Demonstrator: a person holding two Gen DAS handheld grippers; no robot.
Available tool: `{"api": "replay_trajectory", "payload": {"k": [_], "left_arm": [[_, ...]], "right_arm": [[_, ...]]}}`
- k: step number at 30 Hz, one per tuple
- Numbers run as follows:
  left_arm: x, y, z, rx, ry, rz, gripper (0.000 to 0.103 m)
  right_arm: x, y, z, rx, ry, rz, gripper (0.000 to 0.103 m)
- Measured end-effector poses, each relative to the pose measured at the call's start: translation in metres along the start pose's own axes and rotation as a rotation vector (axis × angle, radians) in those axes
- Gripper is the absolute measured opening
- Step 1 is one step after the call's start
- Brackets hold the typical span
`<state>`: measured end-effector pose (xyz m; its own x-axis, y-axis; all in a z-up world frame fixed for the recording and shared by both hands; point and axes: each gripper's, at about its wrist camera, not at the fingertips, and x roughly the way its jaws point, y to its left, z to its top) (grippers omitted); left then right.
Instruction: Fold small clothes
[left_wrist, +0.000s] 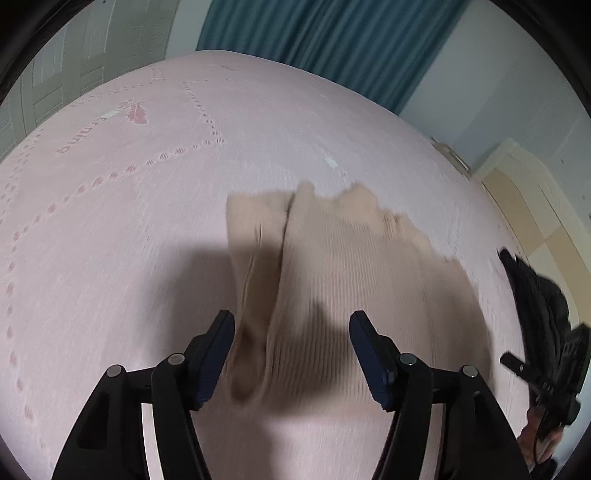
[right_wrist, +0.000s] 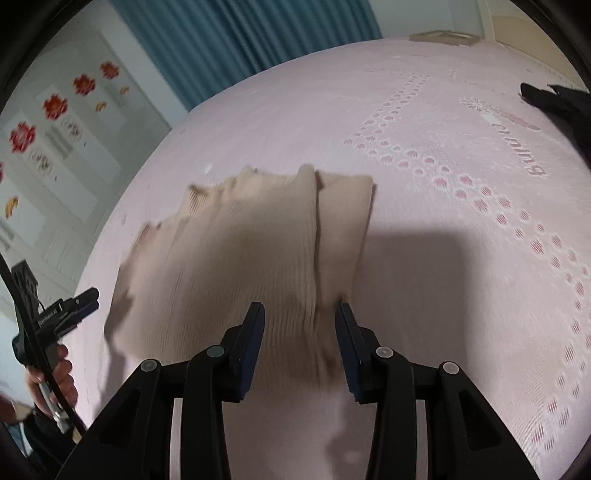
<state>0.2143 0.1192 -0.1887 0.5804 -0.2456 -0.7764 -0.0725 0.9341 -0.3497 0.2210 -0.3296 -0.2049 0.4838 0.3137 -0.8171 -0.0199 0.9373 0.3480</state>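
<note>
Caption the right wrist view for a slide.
Open right gripper poised over a beige ribbed garment on the pink bedspread.

This is a bedroom in a home. A bed (left_wrist: 110, 229) fills most of both views, its pale pink cover woven with dotted lines, a feather motif and some lettering toward the upper left of the left wrist view. Behind it, across the top of each frame, hangs a pleated teal curtain (left_wrist: 332, 44). At the upper left of the left wrist view stands a panelled, greenish-white door or wardrobe front (left_wrist: 74, 66). On the left edge of the right wrist view, red flower stickers (right_wrist: 55, 107) decorate a white panelled surface. Cream panelled furniture (left_wrist: 528, 199) shows at the right edge of the left wrist view.
</note>
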Motion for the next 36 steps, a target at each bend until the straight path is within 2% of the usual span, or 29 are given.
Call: {"api": "replay_trajectory", "payload": {"k": [4,6,8,13,18,19,21,23,24,25,28,32,36], "left_arm": [[-0.011,0.013,-0.039,-0.060,0.038,-0.049,0.064],[-0.005,0.025,-0.059,-0.159,0.069,-0.130,0.064],[0.007,0.034,-0.073,-0.241,0.099,-0.179,0.063],[0.019,0.039,-0.070,-0.269,0.046,-0.239,0.063],[0.039,0.042,-0.053,-0.324,0.013,-0.277,0.061],[0.042,0.040,-0.051,-0.329,0.009,-0.277,0.059],[0.051,0.043,-0.039,-0.358,0.006,-0.250,0.043],[0.059,0.048,-0.029,-0.404,0.027,-0.259,0.021],[0.061,0.051,-0.025,-0.421,0.042,-0.253,0.016],[0.061,0.053,-0.024,-0.422,0.043,-0.252,0.012],[0.046,0.050,-0.029,-0.367,0.020,-0.223,0.010],[0.027,0.048,-0.049,-0.353,0.025,-0.219,0.010],[0.009,0.044,-0.080,-0.321,0.051,-0.203,0.010]], "right_arm": [[-0.005,-0.005,-0.035,0.017,0.055,0.013,0.043],[0.003,-0.012,-0.050,0.083,0.095,0.051,0.043],[0.012,-0.013,-0.060,0.133,0.122,0.070,0.043],[0.026,-0.014,-0.058,0.193,0.093,0.100,0.043],[0.047,-0.027,-0.042,0.329,0.050,0.174,0.045],[0.051,-0.030,-0.039,0.365,0.039,0.192,0.045],[0.058,-0.038,-0.033,0.431,0.018,0.219,0.043],[0.066,-0.045,-0.024,0.497,0.015,0.221,0.031],[0.069,-0.047,-0.021,0.504,0.020,0.226,0.010],[0.071,-0.046,-0.017,0.489,0.031,0.218,0.010],[0.058,-0.035,-0.013,0.392,0.011,0.180,0.009],[0.036,-0.040,-0.021,0.377,0.021,0.185,0.009],[0.010,-0.038,-0.041,0.311,0.041,0.147,0.009]]}}
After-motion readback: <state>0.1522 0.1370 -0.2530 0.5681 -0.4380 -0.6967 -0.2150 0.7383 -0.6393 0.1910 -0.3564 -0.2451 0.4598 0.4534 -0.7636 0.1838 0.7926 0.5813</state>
